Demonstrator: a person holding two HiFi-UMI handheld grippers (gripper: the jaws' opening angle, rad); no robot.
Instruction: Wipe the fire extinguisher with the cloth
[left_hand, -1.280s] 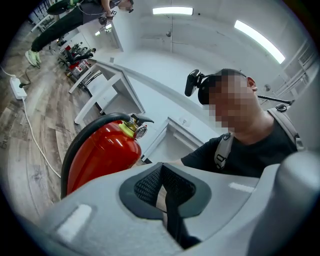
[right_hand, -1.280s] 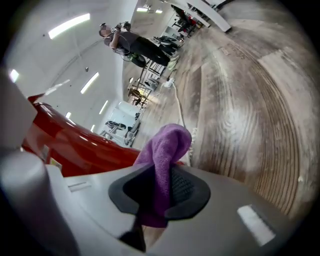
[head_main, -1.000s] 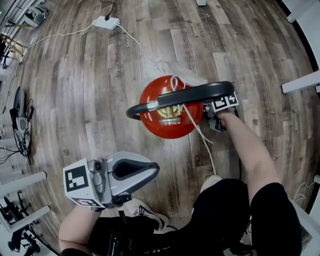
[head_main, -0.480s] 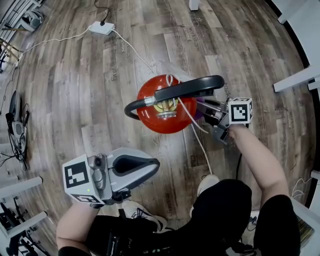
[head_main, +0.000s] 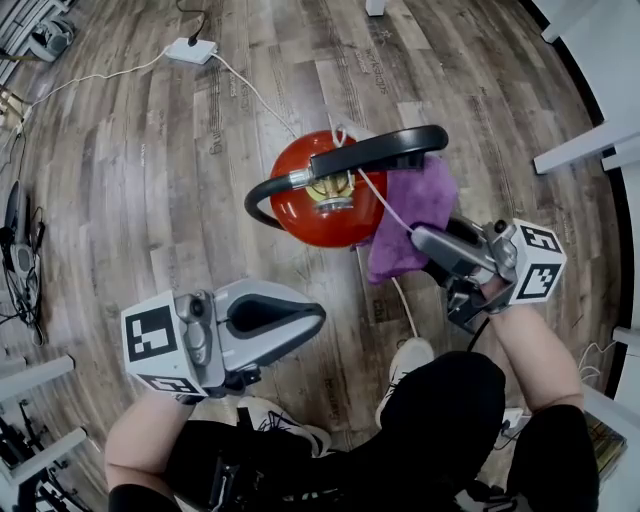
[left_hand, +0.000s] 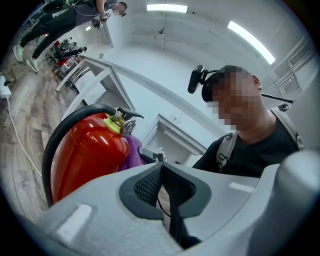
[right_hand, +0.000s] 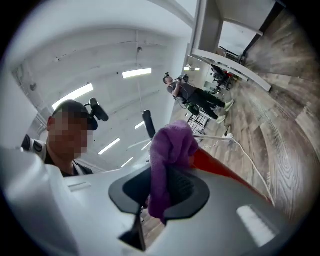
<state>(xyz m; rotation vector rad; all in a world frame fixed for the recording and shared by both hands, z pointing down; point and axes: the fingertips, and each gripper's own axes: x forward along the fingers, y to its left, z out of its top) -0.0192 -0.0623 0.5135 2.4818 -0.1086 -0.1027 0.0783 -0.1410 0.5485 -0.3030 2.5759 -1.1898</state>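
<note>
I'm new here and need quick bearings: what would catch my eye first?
A red fire extinguisher stands on the floor, a black hose looped over its top. Beside it the right gripper holds a purple cloth; the left gripper, shut and empty, is at lower left.

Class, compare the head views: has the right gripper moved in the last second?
Yes. The right gripper, shut on the purple cloth, has drawn rightward and nearer the person, away from the red fire extinguisher.

Cloth (head_main: 412, 228) right of extinguisher (head_main: 325, 205); L gripper (head_main: 285, 325) nearer person
</note>
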